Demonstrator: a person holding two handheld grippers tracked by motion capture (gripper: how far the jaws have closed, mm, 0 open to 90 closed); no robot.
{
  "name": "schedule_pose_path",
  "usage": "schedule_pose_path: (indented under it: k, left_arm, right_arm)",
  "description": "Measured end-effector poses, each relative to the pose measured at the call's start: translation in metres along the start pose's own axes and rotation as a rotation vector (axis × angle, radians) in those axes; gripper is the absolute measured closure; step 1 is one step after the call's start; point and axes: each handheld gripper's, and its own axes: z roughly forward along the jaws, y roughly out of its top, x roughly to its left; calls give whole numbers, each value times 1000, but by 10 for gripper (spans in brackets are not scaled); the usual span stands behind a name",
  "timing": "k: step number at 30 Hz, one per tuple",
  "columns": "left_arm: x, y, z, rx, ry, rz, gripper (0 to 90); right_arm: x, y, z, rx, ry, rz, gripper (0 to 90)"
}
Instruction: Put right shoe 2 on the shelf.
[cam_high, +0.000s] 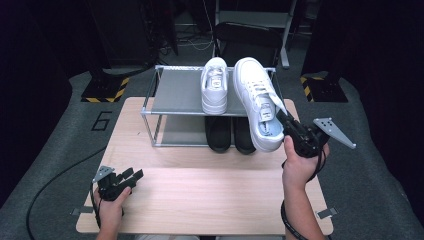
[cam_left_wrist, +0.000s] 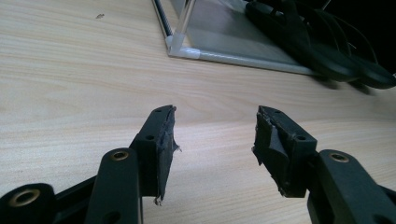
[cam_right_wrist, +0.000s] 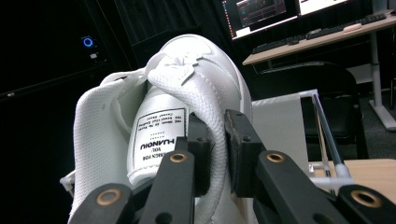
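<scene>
A white sneaker (cam_high: 257, 102) hangs tilted in the air over the right end of the metal shoe rack (cam_high: 150, 107), toe pointing away. My right gripper (cam_high: 283, 121) is shut on the side of its collar, next to the tongue label. In the right gripper view the two jaws (cam_right_wrist: 215, 140) pinch the padded white edge of that sneaker (cam_right_wrist: 196, 70). Its partner, a second white sneaker (cam_high: 214, 85), stands on the rack's top shelf. At the table's front left my left gripper (cam_high: 125, 180) rests open, and its jaws (cam_left_wrist: 215, 130) hold nothing above the wooden tabletop (cam_left_wrist: 70, 79).
Two black shoes (cam_high: 231, 136) sit on the rack's lower shelf, also seen as black shoes (cam_left_wrist: 317, 46) beyond the rack's corner (cam_left_wrist: 180, 49). The top shelf's left half (cam_high: 175, 92) is bare. A chair (cam_high: 247, 37) stands behind the rack.
</scene>
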Motion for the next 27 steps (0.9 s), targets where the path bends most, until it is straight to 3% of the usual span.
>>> schedule_pose_path:
  k: [15,27]
  left_arm:
    - [3,0,0,5,-2,-7,472]
    - [2,-1,0,7,-4,-1,474]
  right_arm:
    - [2,24,47,15,-42,5,810]
    - [1,28,87,59,-72,24,810]
